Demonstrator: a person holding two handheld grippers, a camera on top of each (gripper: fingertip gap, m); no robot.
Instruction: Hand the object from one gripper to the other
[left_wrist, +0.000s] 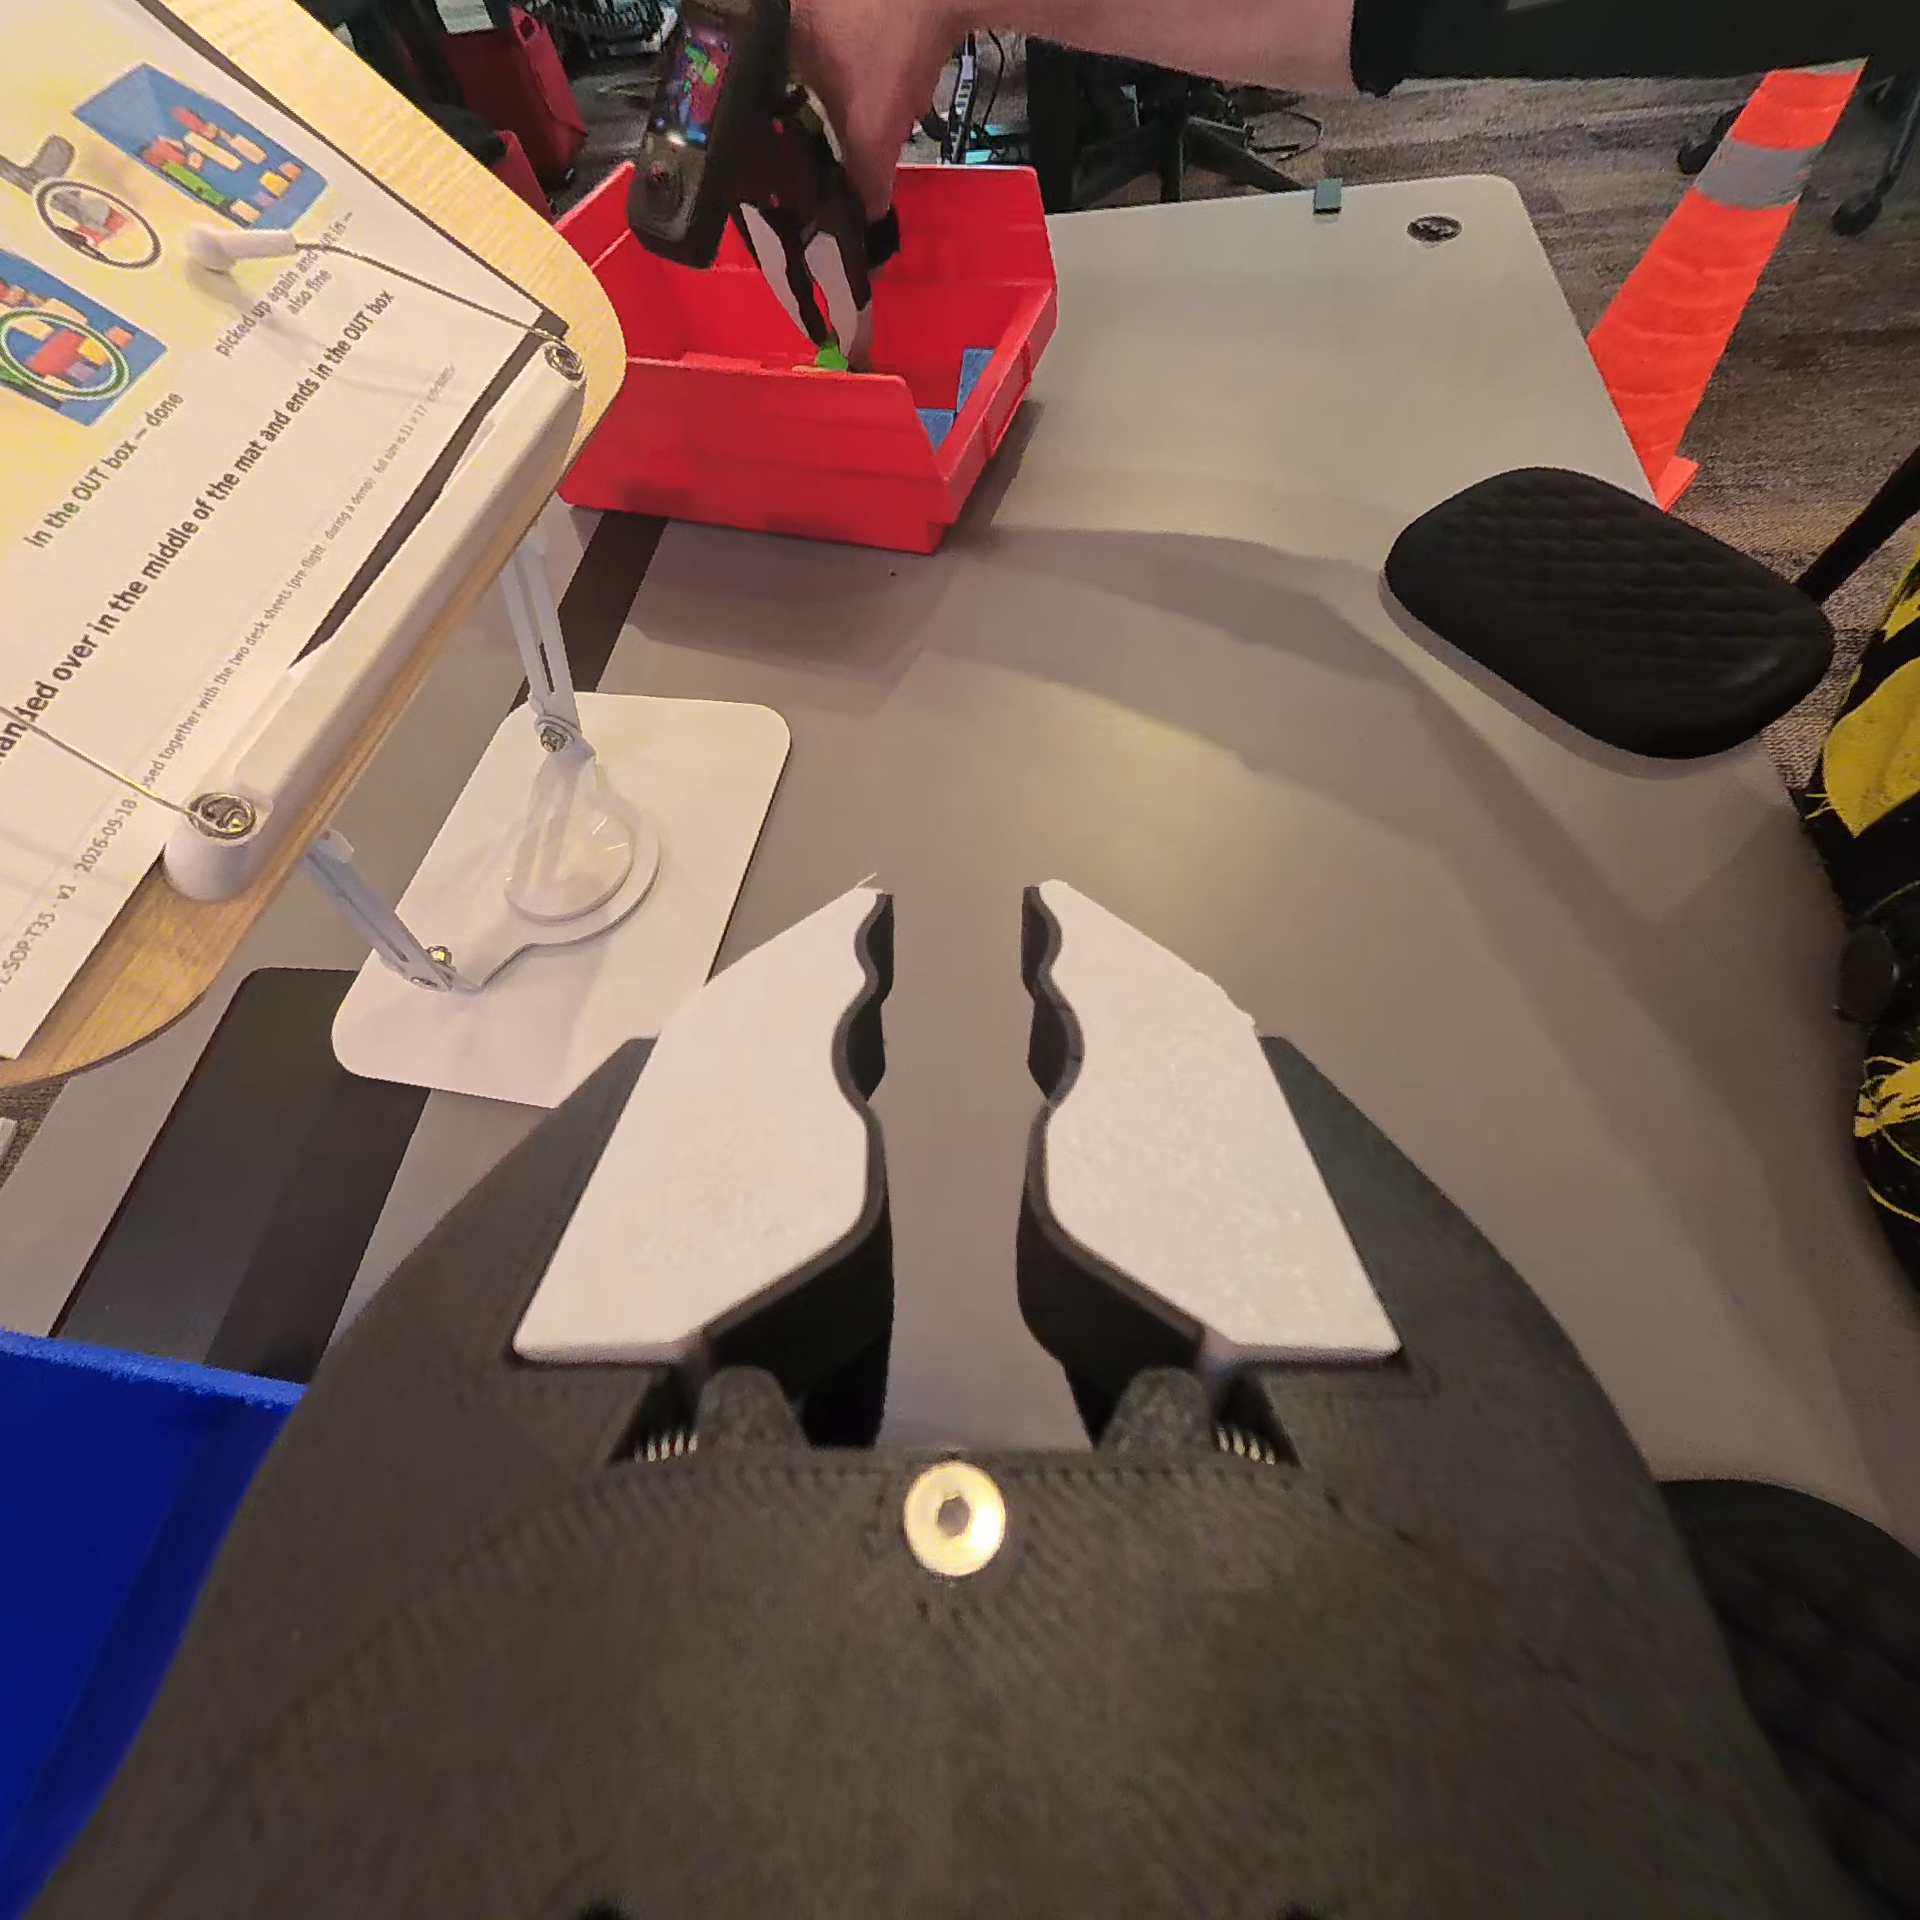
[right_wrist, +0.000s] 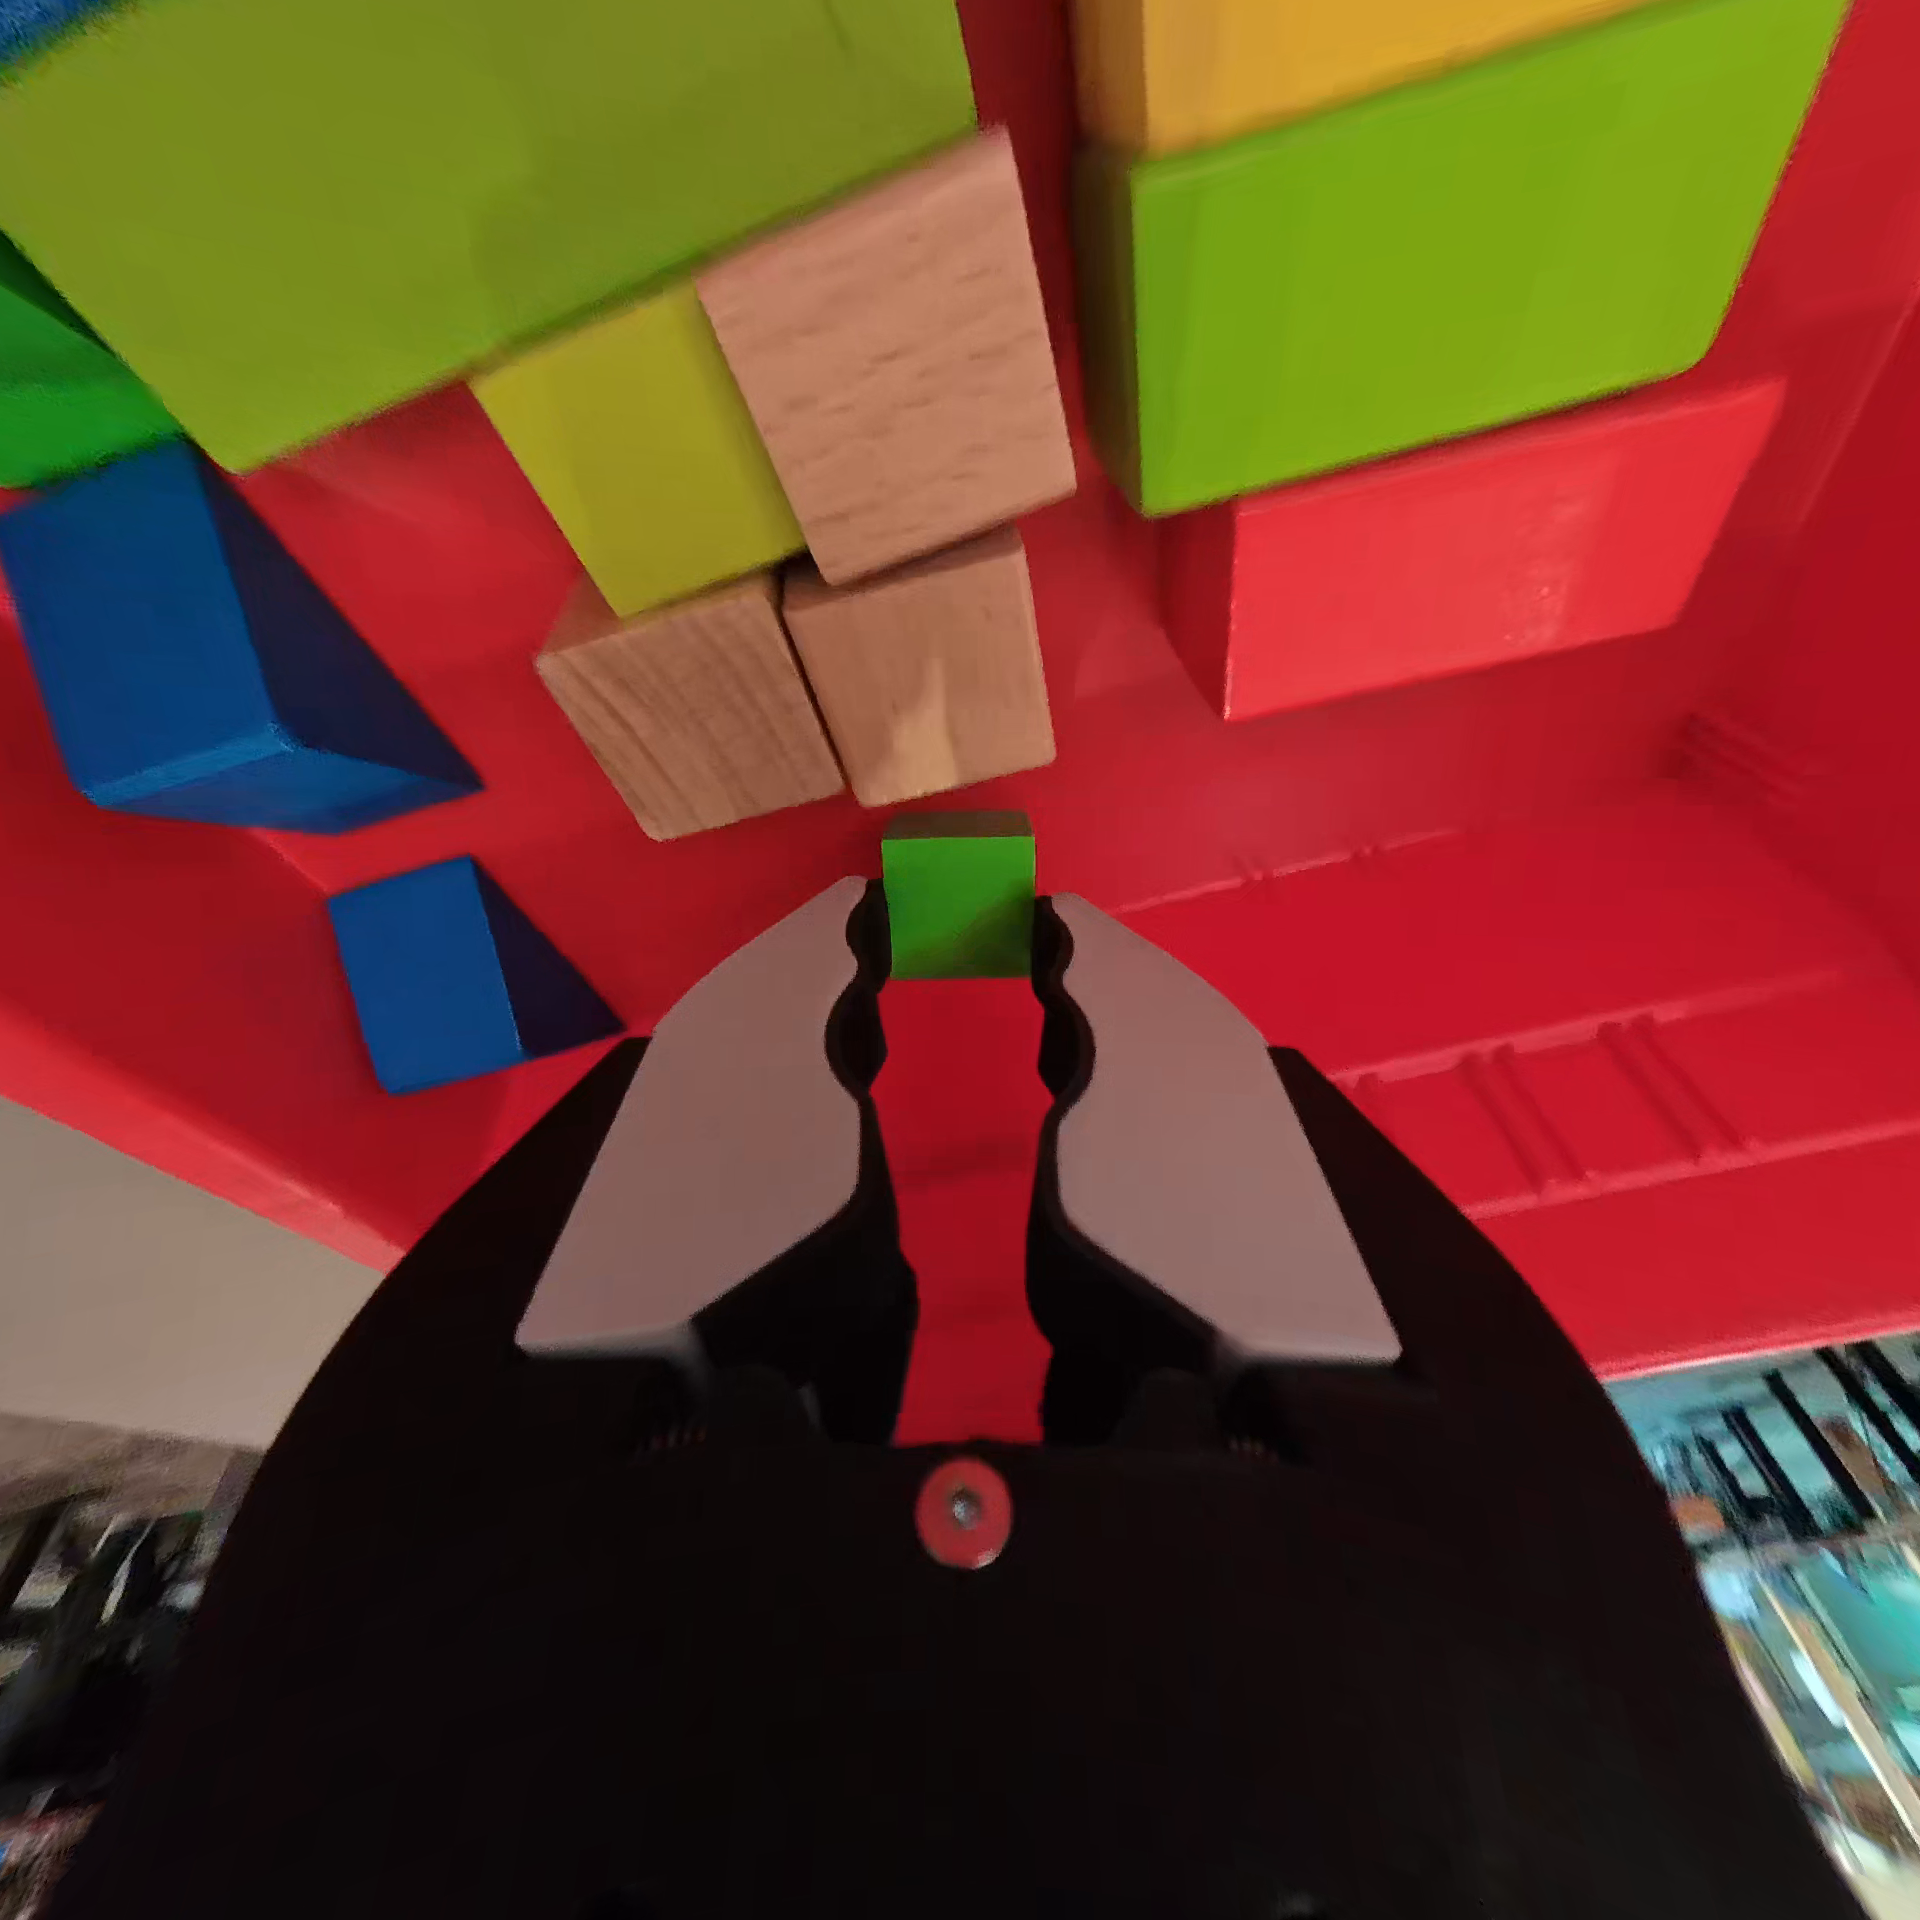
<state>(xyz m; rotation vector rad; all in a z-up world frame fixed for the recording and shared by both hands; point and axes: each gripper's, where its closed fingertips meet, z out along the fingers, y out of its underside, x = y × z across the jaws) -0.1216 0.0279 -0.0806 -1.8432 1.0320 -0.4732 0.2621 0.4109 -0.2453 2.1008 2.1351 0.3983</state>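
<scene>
In the right wrist view the large green block (right_wrist: 416, 208) and the yellow block (right_wrist: 1299, 62) run off the top edge. In the left wrist view the red bin's (left_wrist: 748, 457) near wall hides most of its blocks, and the blue bin (left_wrist: 114, 1558) is cut at the left edge.

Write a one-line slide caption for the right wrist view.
Right tongs clamp a small green wooden cube inside the red plastic bin, beside plain wooden blocks and blue wedges.

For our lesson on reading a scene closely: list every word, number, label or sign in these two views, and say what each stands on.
Printed sheet on the tilted stand: lines of black print, legible, plus tiny footer print; wording not copied here.
Screen above the right gripper: colours only, blurred.
Red bin, green block, other blocks: none.
</scene>
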